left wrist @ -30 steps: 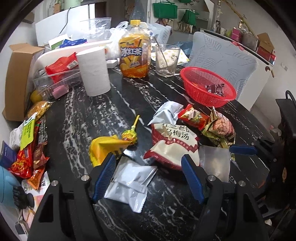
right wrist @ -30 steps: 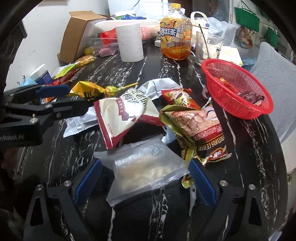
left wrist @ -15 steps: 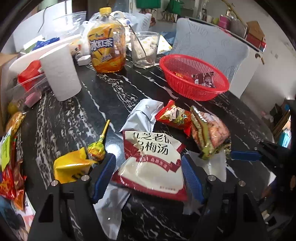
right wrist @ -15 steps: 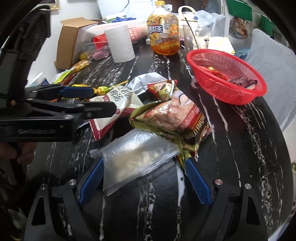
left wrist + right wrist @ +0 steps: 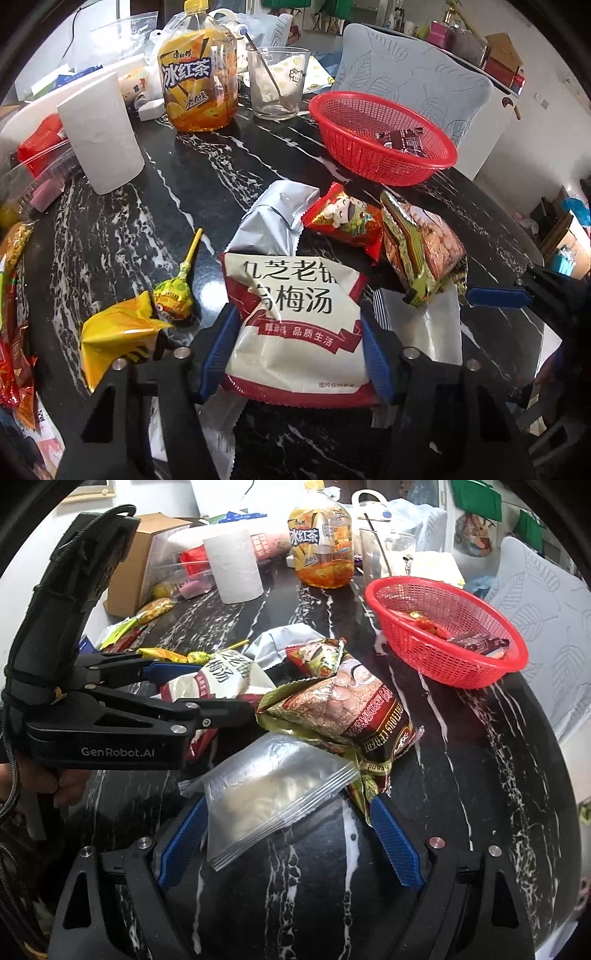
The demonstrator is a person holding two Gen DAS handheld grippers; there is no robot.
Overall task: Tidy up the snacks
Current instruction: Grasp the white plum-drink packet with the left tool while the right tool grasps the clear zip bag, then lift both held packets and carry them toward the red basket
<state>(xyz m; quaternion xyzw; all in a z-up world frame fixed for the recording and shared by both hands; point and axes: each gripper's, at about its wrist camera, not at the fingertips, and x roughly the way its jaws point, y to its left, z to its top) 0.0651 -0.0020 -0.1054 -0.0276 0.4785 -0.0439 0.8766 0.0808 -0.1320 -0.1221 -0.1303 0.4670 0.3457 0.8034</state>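
- White-and-red plum-drink packet (image 5: 295,325) sits between the blue pads of my left gripper (image 5: 297,350); its jaws have just been closing, and both pads now touch the packet's sides.
- Silver foil pouch (image 5: 275,218) lies just beyond that packet, with a red snack pack (image 5: 345,221) to its right.
- The yellow lollipop (image 5: 175,291) and a crumpled yellow wrapper (image 5: 114,336) lie just left of my left gripper.
- My right gripper (image 5: 291,840) stands wide, its pads either side of a clear zip bag (image 5: 269,790) without pressing it.
- A gold-and-maroon cereal bag (image 5: 343,709) lies just ahead of my right gripper, overlapping the zip bag's far edge.
- The red basket (image 5: 476,672) sits ahead and to the right on the black marble table (image 5: 461,775), well apart from both grippers, with a few wrapped snacks inside.
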